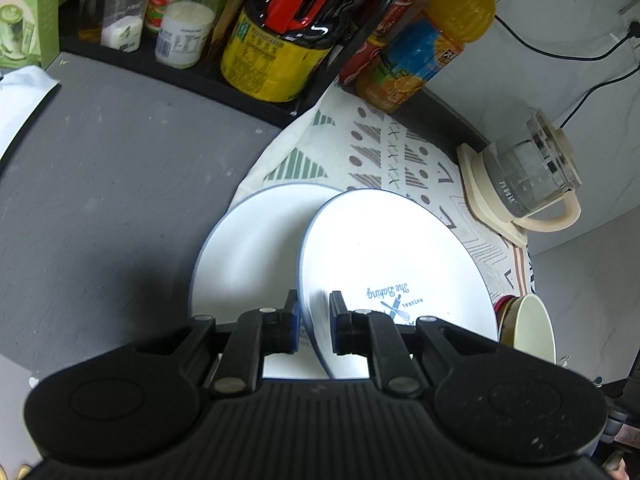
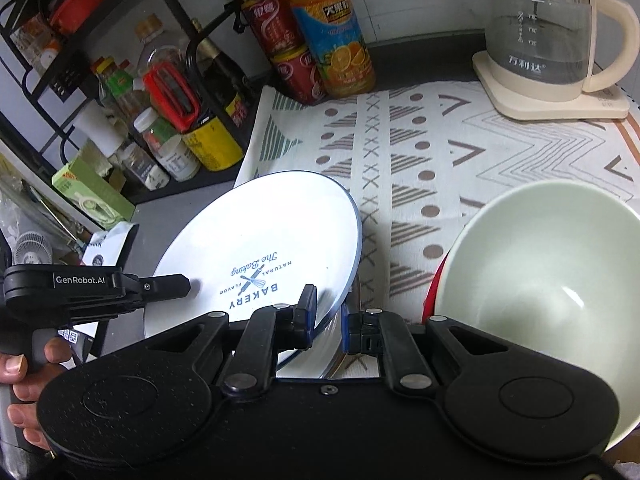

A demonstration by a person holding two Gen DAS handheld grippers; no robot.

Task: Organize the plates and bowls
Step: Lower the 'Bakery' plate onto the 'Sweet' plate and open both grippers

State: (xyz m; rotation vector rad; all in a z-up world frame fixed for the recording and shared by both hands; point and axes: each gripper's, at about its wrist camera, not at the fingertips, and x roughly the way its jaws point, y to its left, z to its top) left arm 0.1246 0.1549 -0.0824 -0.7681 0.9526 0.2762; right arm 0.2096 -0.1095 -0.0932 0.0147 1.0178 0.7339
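Observation:
A white plate (image 1: pixel 384 256) with a blue rim and a blue bakery print is held tilted above the patterned mat. My left gripper (image 1: pixel 314 300) is shut on its left rim. My right gripper (image 2: pixel 328 308) is shut on the right rim of the same plate (image 2: pixel 260 232). In the right wrist view the left gripper (image 2: pixel 182 283) shows on the far edge, with a hand on its grip. A second white plate (image 1: pixel 248 248) lies flat below and to the left. A pale green bowl (image 2: pixel 552 280) sits in a red bowl (image 2: pixel 432 292) to the right.
A glass kettle (image 2: pixel 536 36) on a cream base stands at the back right of the mat (image 2: pixel 420 144). An orange juice bottle (image 2: pixel 328 20), red cans (image 2: pixel 276 28) and a black rack of jars (image 1: pixel 256 52) line the back. Grey counter (image 1: pixel 120 184) lies to the left.

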